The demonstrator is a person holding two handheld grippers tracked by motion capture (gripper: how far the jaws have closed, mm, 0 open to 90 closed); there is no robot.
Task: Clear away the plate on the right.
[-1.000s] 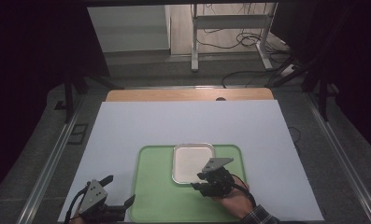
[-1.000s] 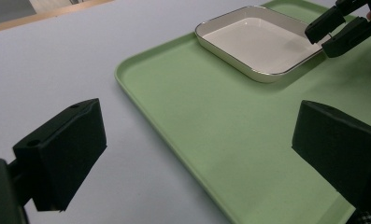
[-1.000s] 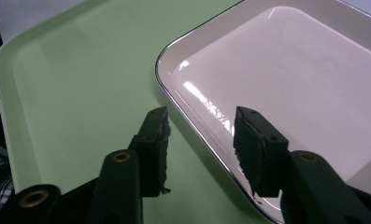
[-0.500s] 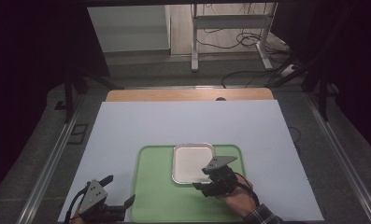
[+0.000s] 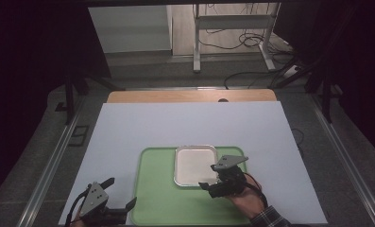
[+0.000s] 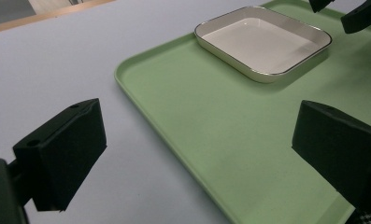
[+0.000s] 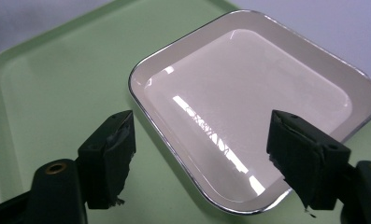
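Right gripper [image 5: 210,182] jaws newly parted over glossy rounded-rectangular dish [image 5: 194,164]

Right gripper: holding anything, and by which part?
Nothing. The right gripper has just been opening; its pads stand clear of the dish rim.

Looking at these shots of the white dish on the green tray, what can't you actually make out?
- High view: the near right corner of the white dish sits behind the right hand-held gripper, whose jaws have just been opening.
- High view: the left hand-held gripper is dark and cut by the bottom edge.
- Left gripper view: the green tray runs off the right and bottom edges.
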